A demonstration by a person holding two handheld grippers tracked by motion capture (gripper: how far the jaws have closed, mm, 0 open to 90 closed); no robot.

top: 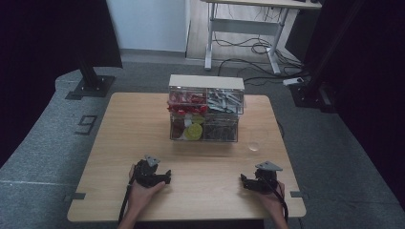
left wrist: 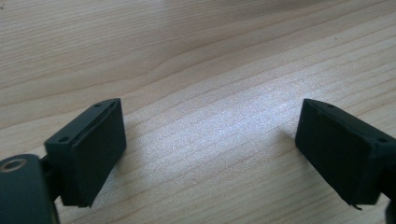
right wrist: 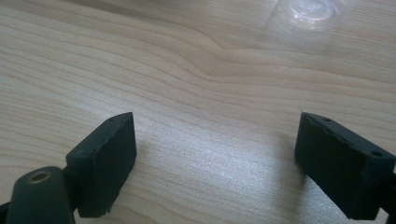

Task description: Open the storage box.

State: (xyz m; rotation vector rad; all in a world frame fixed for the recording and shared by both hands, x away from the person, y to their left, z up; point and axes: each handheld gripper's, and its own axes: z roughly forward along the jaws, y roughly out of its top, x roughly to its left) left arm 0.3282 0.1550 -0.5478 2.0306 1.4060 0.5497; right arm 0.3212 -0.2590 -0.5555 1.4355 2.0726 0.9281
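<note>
The clear cup stands near the table's right edge, just ahead of the right gripper. Bare wood separates both grippers from the storage box at the far side. Left gripper and right gripper rest low near the front edge, jaws spread wide, holding nothing.

On the wooden tabletop a clear four-compartment organizer box stands toward the far edge. A small clear cup sits near its right front. At the near edge, the left gripper and right gripper rest well apart, fingers pointing inward.
</note>
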